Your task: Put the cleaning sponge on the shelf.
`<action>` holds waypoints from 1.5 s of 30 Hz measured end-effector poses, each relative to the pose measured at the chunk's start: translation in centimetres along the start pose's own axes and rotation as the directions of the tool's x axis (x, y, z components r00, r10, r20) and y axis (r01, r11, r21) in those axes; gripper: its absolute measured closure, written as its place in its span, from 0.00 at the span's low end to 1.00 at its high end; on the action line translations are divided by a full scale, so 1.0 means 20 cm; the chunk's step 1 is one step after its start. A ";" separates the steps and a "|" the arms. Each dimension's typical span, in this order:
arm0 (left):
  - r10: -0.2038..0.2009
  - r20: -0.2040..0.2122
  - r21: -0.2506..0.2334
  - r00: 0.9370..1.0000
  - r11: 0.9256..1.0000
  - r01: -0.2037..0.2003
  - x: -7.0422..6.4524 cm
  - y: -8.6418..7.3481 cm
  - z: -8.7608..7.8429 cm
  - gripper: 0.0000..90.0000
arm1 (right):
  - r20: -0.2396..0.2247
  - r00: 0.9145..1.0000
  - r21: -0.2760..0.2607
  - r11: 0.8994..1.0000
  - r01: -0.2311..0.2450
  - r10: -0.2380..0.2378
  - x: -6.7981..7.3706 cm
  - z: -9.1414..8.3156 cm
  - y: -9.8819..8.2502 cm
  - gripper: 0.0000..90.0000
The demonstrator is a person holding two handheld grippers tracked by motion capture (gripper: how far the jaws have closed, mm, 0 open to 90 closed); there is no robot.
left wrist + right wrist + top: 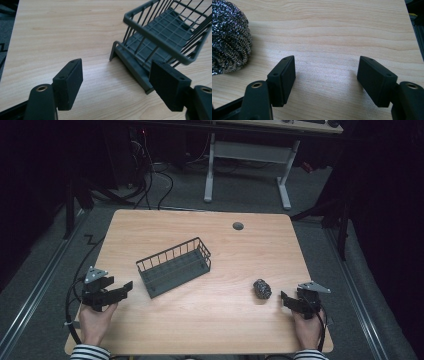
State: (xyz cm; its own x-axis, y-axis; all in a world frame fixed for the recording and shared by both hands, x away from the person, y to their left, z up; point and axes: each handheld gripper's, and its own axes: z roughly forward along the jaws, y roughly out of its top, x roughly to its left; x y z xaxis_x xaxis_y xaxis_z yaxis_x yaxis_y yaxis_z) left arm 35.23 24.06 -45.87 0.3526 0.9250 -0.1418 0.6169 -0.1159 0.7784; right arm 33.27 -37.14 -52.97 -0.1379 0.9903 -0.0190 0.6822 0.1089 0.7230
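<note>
A dark grey wire basket (173, 266) stands slanted near the middle of the wooden table (220, 320); its near end (160, 42) looms ahead and to the right of my left gripper. The left gripper (120, 290) (117, 82) is held above the table's left front part, open, with nothing between its jaws. A steel wool scrubber (262, 289) (228, 37) lies right of centre. Just right of the scrubber, my right gripper (286, 299) (325, 80) rests low over the table, open and empty.
A round cable hole (238, 226) sits near the table's far edge. Beyond the table stand a white desk frame (247, 165) and cables on the dark floor. Bare wood lies between the basket and the front edge.
</note>
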 end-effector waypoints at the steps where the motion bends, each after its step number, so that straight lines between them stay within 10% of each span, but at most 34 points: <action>1: 0.000 0.000 0.000 1.000 1.000 0.000 0.00 0.00 0.00 0.31 | 0.000 1.000 0.000 1.000 0.000 0.000 0.00 0.00 0.00 0.35; 20: 0.013 0.033 -0.011 0.999 1.000 -0.013 -0.10 0.26 0.02 0.29 | -0.001 1.000 -0.002 1.000 0.000 0.000 0.00 0.00 0.00 0.34; 45: 0.011 -0.046 0.080 0.999 0.997 -0.007 -0.11 0.23 0.28 0.39 | -0.006 1.000 -0.002 1.000 0.003 -0.003 0.00 0.00 0.00 0.34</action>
State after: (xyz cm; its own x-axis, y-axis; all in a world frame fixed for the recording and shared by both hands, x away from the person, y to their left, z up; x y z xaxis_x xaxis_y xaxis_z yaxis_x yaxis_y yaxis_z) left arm 41.15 19.45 -45.33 0.3267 0.9393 -0.1048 0.6685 -0.1512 0.7281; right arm 33.27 -37.12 -52.99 -0.1442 0.9894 -0.0170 0.6806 0.1116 0.7241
